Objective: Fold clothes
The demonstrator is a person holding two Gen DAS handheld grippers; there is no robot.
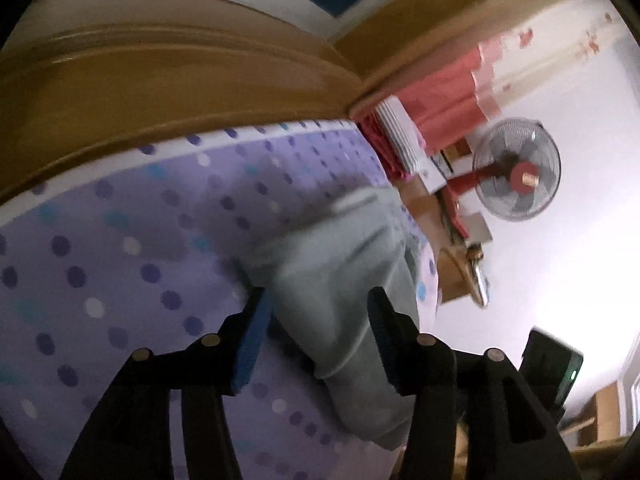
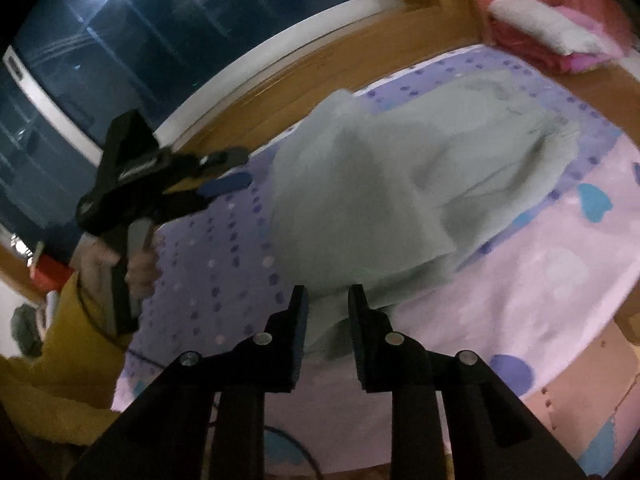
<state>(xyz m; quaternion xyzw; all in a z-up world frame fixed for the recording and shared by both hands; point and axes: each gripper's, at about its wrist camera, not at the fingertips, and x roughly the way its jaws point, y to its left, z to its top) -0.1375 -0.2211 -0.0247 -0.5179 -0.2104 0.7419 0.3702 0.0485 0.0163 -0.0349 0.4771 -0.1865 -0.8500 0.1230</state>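
1. The left gripper [image 1: 320, 312] is hovering over the bed [image 1: 100, 280], its jaws standing spread apart with nothing pinched.
2. A pale grey-green garment [image 1: 340, 272] is lying on the bed's dotted purple sheet, passing between and ahead of the left jaws; the blue pad [image 1: 254, 344] of the near-side jaw is sitting just beside the cloth edge, and contact cannot be told because of blur.
3. The right gripper [image 2: 328, 312] is pointing down at the same garment [image 2: 380, 184], its jaws standing narrowly parted.
4. A fold of the garment is lying between the right jaws; the pads are not visibly pressing on it.
5. In the right wrist view, the left gripper [image 2: 224, 176] is showing to the left of the right jaws, near the garment's left edge, carried by a hand [image 2: 140, 272] in a yellow sleeve [image 2: 72, 360].
6. Ahead of the right jaws, the garment is spreading up the bed toward a stack of folded textiles [image 2: 552, 44].
7. Beyond the left jaws, a standing fan [image 1: 516, 168] is showing past the bed's edge.
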